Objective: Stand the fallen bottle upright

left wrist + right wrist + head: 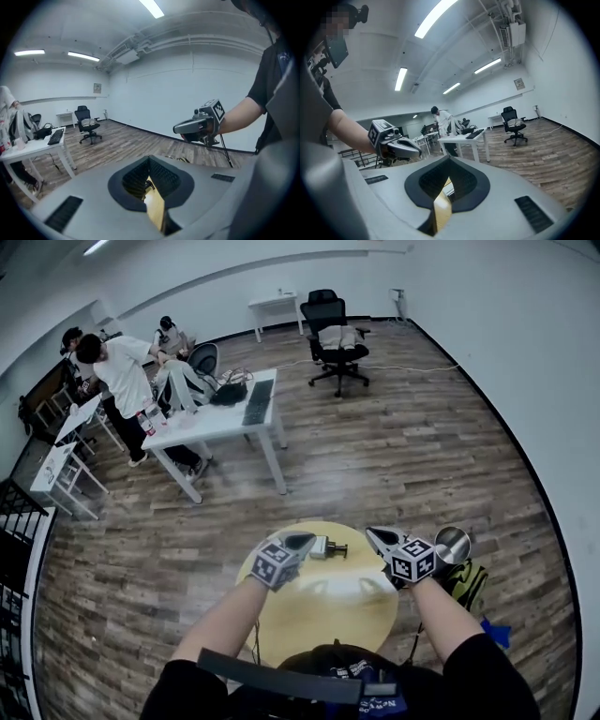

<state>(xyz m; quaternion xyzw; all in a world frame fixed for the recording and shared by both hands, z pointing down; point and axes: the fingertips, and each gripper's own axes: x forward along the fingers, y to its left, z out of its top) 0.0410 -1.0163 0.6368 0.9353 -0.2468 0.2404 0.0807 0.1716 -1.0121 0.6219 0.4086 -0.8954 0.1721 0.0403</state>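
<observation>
A small clear bottle [323, 547] with a dark cap lies on its side at the far edge of the round yellow table [328, 610]. My left gripper [305, 540] hovers just left of it, shut and empty. My right gripper [375, 535] hangs a little to the bottle's right, jaws together, nothing in them. In the left gripper view the closed jaws [149, 160] leave a thin slit onto the yellow tabletop, and the right gripper [178, 127] floats beyond. The right gripper view shows its own jaws [449, 160] closed and the left gripper [416, 151] opposite.
A white desk [211, 427] with a keyboard stands further off, with people [117, 371] beside it. A black office chair [336, 338] is at the back. A round metal object [453, 543] and a green-yellow bag [466, 582] sit right of the table.
</observation>
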